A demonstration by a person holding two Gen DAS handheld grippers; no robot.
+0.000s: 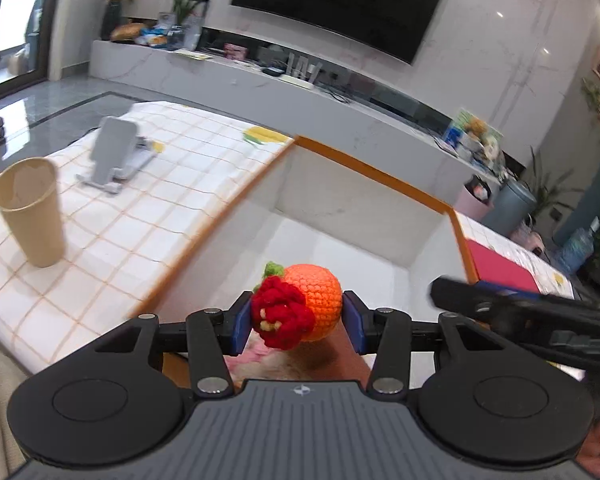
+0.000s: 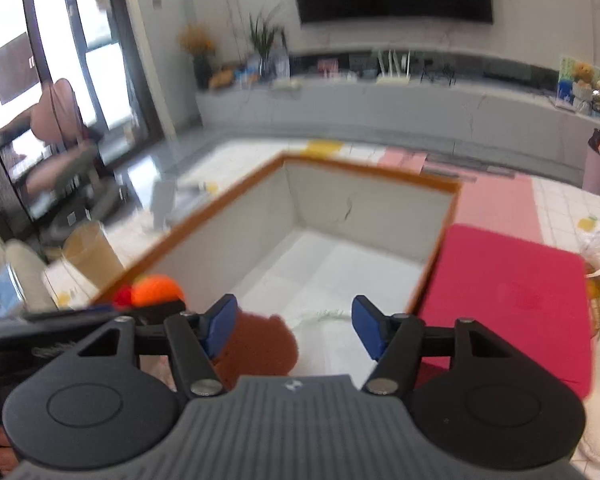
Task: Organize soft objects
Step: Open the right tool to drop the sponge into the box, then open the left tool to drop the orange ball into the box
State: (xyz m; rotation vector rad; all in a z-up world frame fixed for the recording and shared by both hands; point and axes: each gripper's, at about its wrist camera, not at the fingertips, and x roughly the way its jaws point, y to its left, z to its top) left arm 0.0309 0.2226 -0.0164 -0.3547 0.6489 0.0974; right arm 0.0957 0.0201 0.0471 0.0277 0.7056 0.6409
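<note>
Orange-rimmed box with pale walls sits on the bench, which wears a checked cloth; its interior is mostly bare white floor, wide open from the near edge to the far wall. Left of the box, well apart from its rim, stand a tan paper cup and a grey phone stand. Right of the box, just beside its rim, lies a red mat. Inside the box at its near end rests a brown plush object, blurred. The left gripper hangs over the near end of the box, its blue fingers pressed on either side of a crocheted orange fruit that carries a red knitted flower and a green leaf; the fruit is held above the box floor. The right gripper points into the box beside the left one, its fingers spread apart with nothing between them; the brown plush lies below its left finger.
</note>
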